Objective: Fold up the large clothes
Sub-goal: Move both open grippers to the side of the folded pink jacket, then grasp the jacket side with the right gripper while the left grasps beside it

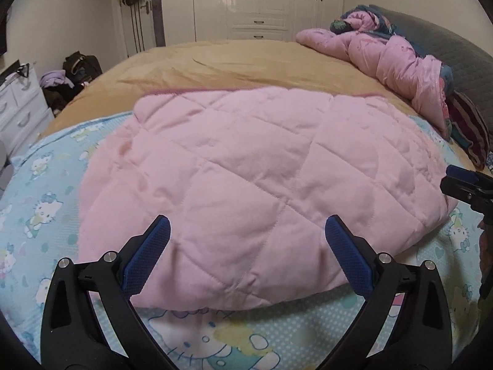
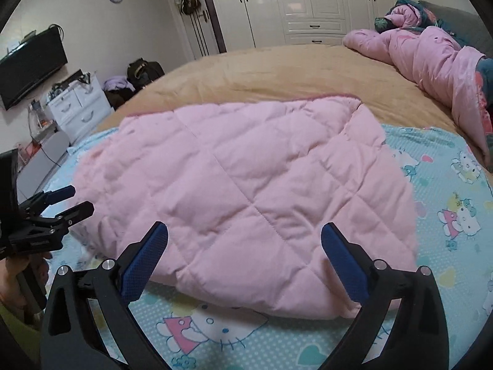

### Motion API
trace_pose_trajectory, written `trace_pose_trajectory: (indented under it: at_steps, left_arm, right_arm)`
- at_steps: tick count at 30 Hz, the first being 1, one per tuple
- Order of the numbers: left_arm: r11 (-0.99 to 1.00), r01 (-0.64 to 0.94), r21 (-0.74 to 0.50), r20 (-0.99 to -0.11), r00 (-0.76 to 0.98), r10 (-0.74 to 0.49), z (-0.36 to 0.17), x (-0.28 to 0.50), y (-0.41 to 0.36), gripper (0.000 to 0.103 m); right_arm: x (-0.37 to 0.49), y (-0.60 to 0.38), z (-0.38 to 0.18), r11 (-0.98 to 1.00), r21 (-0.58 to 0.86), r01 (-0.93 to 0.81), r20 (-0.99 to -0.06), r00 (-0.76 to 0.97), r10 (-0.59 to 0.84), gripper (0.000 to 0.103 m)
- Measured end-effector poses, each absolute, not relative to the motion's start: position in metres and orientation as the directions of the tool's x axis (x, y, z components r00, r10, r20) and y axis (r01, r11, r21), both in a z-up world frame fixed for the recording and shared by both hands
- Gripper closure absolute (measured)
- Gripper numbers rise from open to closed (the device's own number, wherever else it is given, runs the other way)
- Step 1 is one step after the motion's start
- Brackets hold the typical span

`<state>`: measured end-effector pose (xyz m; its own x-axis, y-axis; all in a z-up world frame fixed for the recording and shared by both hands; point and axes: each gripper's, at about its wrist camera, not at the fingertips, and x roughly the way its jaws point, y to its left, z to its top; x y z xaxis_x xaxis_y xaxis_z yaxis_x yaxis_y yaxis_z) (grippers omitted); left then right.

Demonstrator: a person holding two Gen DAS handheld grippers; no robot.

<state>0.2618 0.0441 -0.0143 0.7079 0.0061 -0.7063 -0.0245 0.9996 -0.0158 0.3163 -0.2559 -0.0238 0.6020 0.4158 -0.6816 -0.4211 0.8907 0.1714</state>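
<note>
Garment, a pink quilted coat (image 1: 262, 185), lies folded on the bed's cartoon-print sheet (image 1: 40, 203); both tongs, left (image 1: 246, 256) and right (image 2: 245, 254), are released. Bite its near edge evenly.

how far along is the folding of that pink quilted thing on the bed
Done: the pink quilted garment already lies doubled into a compact pad on the cartoon-print sheet. In hand: nothing; the left tongs and right tongs both hang open above its near edge. Left: possibly another fold, and the crumpled pink jacket by the headboard looks untouched.
</note>
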Motion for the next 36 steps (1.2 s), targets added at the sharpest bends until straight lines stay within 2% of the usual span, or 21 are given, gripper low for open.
trace_pose_trajectory:
  at_steps: [10, 19, 30, 36]
  left_arm:
    - [0.994, -0.106, -0.019, -0.672, 0.737, 0.066, 0.005, 0.243, 0.075, 0.008]
    - [0.980, -0.193, -0.054, -0.678, 0.728, 0.106, 0.003, 0.238, 0.113, 0.008]
    - [0.956, -0.281, -0.085, -0.708, 0.692, 0.141, -0.020, 0.243, 0.154, 0.008]
    - [0.943, -0.301, -0.139, -0.739, 0.666, 0.104, -0.039, 0.252, 0.171, 0.008]
  right_arm:
    - [0.306, -0.280, 0.000, 0.902, 0.162, -0.400, -0.643, 0.651, 0.404, 0.004]
    - [0.312, -0.304, 0.002, 0.928, 0.147, -0.342, -0.643, 0.679, 0.353, 0.004]
    - [0.336, -0.329, -0.021, 0.956, 0.132, -0.264, -0.691, 0.667, 0.279, 0.004]
    - [0.362, -0.349, -0.053, 0.959, 0.217, -0.185, -0.745, 0.603, 0.285, 0.004]
